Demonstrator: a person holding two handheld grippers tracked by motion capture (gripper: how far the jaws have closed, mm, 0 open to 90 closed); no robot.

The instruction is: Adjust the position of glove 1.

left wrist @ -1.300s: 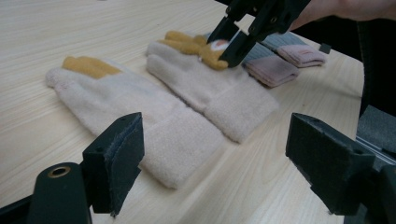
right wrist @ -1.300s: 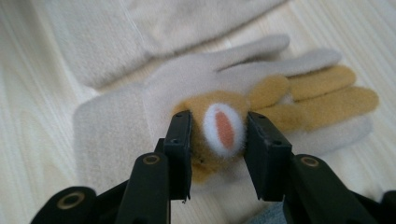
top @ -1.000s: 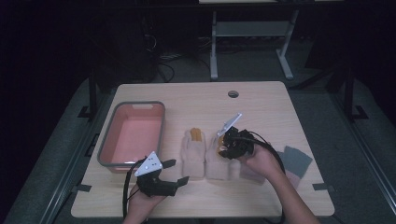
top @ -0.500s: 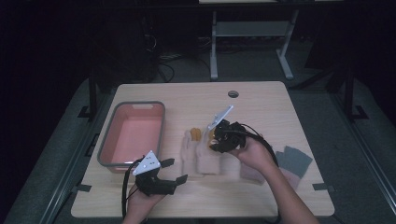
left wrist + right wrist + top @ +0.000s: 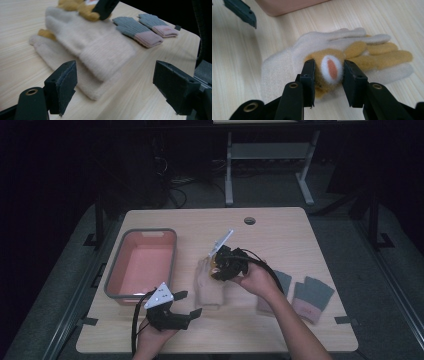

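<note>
Two cream gloves with tan paw patches lie mid-table, one glove [image 5: 100, 42] overlapping the other glove [image 5: 57, 57]. My right gripper [image 5: 216, 268] is over their finger end. In the right gripper view it [image 5: 329, 75] is shut on the upper glove's tan patch [image 5: 329, 66], which has a white and orange spot. My left gripper [image 5: 187, 304] rests near the table's front edge. Its jaws stand open [image 5: 115, 85] and point at the gloves' cuffs, with nothing between them.
A pink tray [image 5: 116, 270] with a grey rim stands at the left. Two grey gloves with pink cuffs [image 5: 312, 297] [image 5: 136, 28] lie at the right, one partly under the person's right forearm. A round hole [image 5: 249, 220] is near the far edge.
My right gripper has moved left and a little up with the cream glove, bringing it over the other cream glove. The left gripper has stayed in place.
</note>
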